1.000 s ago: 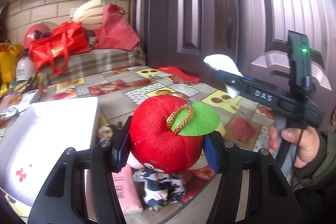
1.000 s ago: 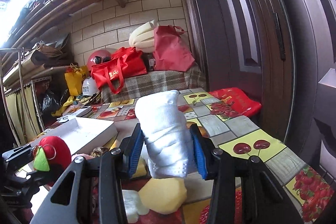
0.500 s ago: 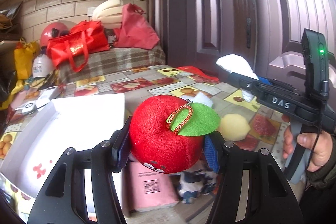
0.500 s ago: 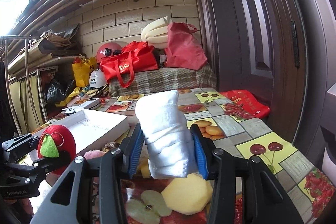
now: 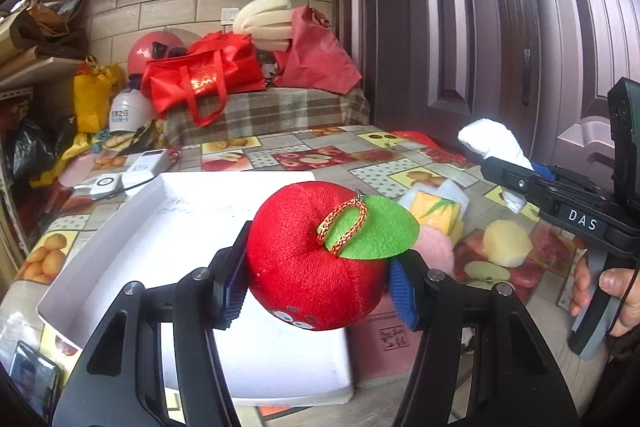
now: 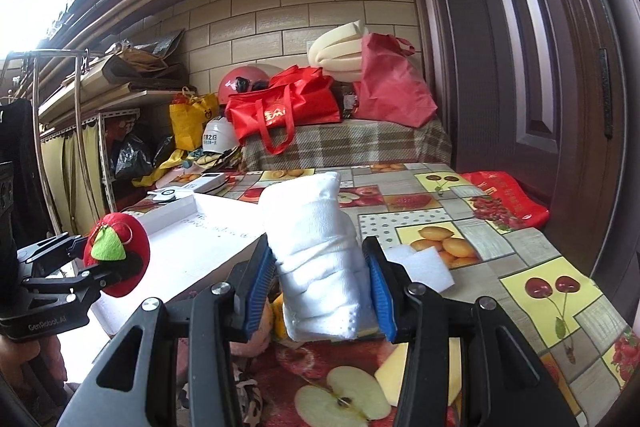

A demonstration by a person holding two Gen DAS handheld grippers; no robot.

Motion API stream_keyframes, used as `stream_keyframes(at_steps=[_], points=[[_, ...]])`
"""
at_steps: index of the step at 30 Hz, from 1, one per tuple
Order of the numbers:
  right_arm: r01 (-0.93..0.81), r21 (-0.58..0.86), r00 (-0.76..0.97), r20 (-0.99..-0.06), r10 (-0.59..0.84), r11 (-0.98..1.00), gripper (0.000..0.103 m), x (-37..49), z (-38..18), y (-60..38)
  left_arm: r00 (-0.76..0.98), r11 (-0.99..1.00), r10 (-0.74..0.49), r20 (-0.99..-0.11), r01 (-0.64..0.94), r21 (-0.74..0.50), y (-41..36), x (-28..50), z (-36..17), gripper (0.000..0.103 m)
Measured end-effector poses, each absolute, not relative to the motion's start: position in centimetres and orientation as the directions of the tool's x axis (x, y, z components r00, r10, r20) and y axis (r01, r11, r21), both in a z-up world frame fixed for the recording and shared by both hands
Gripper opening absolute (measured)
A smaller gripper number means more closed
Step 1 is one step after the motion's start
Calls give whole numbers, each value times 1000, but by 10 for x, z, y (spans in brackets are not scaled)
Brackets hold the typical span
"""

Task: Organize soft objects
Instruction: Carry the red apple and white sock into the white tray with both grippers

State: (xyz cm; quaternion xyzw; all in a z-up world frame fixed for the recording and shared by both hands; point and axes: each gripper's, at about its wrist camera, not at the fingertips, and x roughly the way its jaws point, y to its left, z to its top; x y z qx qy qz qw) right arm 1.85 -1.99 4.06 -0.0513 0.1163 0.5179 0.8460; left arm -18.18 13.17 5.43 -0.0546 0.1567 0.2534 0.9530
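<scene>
My left gripper [image 5: 316, 291] is shut on a red plush apple [image 5: 312, 259] with a green felt leaf and a gold loop, held above the near right corner of a white shallow box [image 5: 132, 227]. My right gripper [image 6: 320, 291] is shut on a rolled white cloth [image 6: 316, 259] that stands upright between the blue pads, above the table to the right of the box [image 6: 208, 247]. In the left wrist view the right gripper [image 5: 516, 183] shows at the right with the cloth [image 5: 492, 143]. In the right wrist view the apple [image 6: 116, 259] shows at the left.
On the fruit-print tablecloth [image 6: 520, 239] lie a yellow sponge [image 5: 506, 237], a yellow-and-white packet [image 5: 436, 207], a pink soft thing [image 5: 434, 251], a pink pack [image 5: 384, 343], a white foam pad [image 6: 420, 263] and a red bag [image 6: 504, 199]. Phones and chargers [image 5: 132, 175] sit beyond the box; a door [image 5: 500, 27] stands right.
Both grippers have swung left with their loads. The apple, earlier over the loose soft things, now hangs over the box's corner. The cloth has come nearer the box. Neither grip changed.
</scene>
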Motion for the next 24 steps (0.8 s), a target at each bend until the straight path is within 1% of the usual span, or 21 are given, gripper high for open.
stream_keyframes(at_steps=[10,16,21,24], points=[[-913,72,368,-283,886,402,46,10,37,3,783,819,528,-330,-572,-47,161,-202,52,59],[-932,44,333,-297,895,361,46,-5,35,22,763,801,550,-338,-597,-42,172,-205,51,59],[-945,28,304,-299,904,327,46,-17,34,35,750,780,566,-342,-622,-73,187,-211,50,59],[-953,21,281,-312,908,302,46,-25,32,46,738,768,581,-344,-637,-68,194,-212,49,59]])
